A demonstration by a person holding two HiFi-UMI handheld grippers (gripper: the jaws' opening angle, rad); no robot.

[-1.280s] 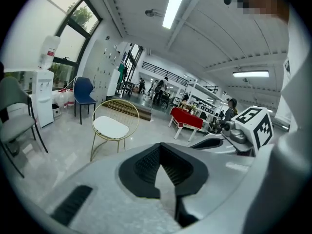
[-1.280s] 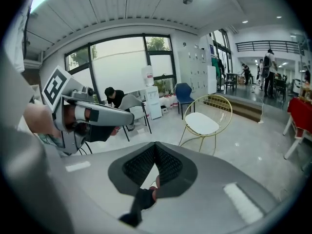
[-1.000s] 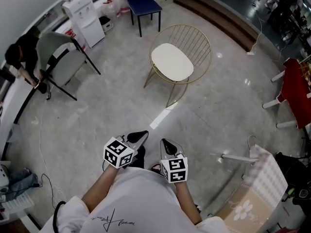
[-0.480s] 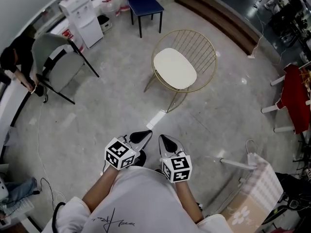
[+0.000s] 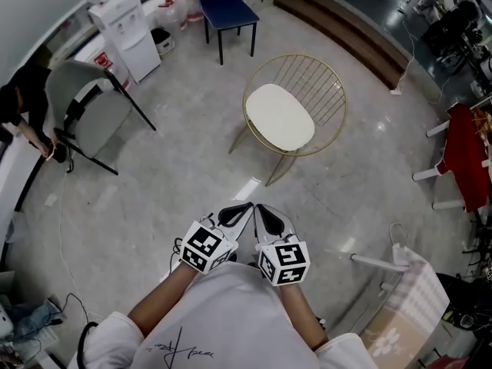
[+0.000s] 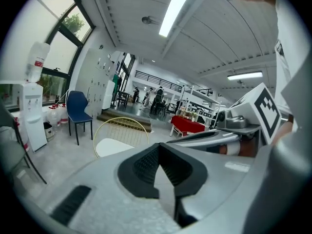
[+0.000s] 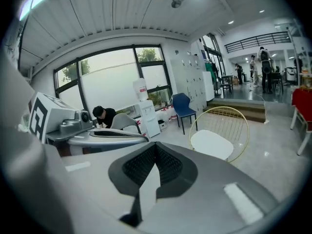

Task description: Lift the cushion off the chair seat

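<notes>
Both grippers have drawn together since a second ago. In the head view the left gripper point(image 5: 244, 207) and the right gripper point(image 5: 261, 209) now sit side by side with their tips almost touching, where before a clear gap lay between them. The gold wire chair point(image 5: 315, 71) has also slid lower in that view, nearer the grippers, though it is well apart from both.

The left gripper's fingers point(image 6: 144, 165) are pressed fully together with nothing between them. The right gripper's fingers point(image 7: 139, 167) are likewise closed and empty. Each gripper view shows the other gripper just beside it.

The cream cushion point(image 5: 280, 117) lies flat on the chair seat, untouched, ahead of the grippers across bare grey floor point(image 5: 192, 167). The left gripper view has the cushion point(image 6: 110, 146) to the left of the closed tips, and the right gripper view has the cushion point(image 7: 210, 144) to their right.

Beyond the wire chair stand a blue chair point(image 5: 224, 3) and a white water dispenser point(image 5: 123, 31). A grey folding chair point(image 5: 88, 102) stands at the left, with a person point(image 5: 19, 106) in dark clothes bent beside it. A red cloth point(image 5: 469, 152) shows at the right edge.
</notes>
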